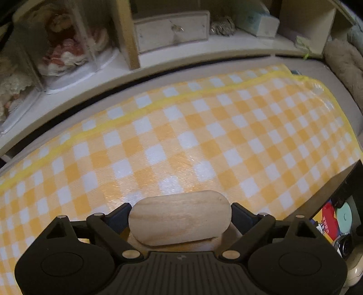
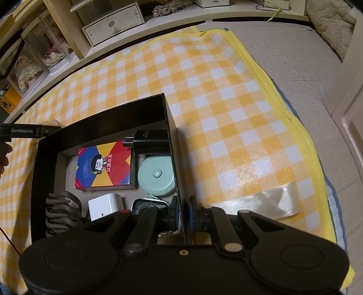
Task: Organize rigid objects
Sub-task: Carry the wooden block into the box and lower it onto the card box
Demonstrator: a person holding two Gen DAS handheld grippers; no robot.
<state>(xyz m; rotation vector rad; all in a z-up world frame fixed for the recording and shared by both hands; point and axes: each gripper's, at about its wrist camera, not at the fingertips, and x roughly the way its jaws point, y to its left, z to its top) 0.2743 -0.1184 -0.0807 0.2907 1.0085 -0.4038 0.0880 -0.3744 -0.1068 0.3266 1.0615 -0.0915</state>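
Left gripper [image 1: 180,216] clamps pale oval wooden block [image 1: 180,219], lower centre: light, stiff, held by ends; right gripper [image 2: 181,212] pinches black box wall [image 2: 172,145]

A checked mat on a quilted bed, shelves behind

A yellow-and-white checked mat [image 2: 226,95] covered a grey quilted mattress [image 2: 317,74]. Behind ran a pale shelf [image 1: 204,48] bearing a small white drawer unit [image 1: 172,29], clear display cases [image 1: 65,43] with dolls inside, and a tissue pack [image 1: 258,20]. A beige fleece blanket [image 1: 347,65] lay far right under dim, warm light.
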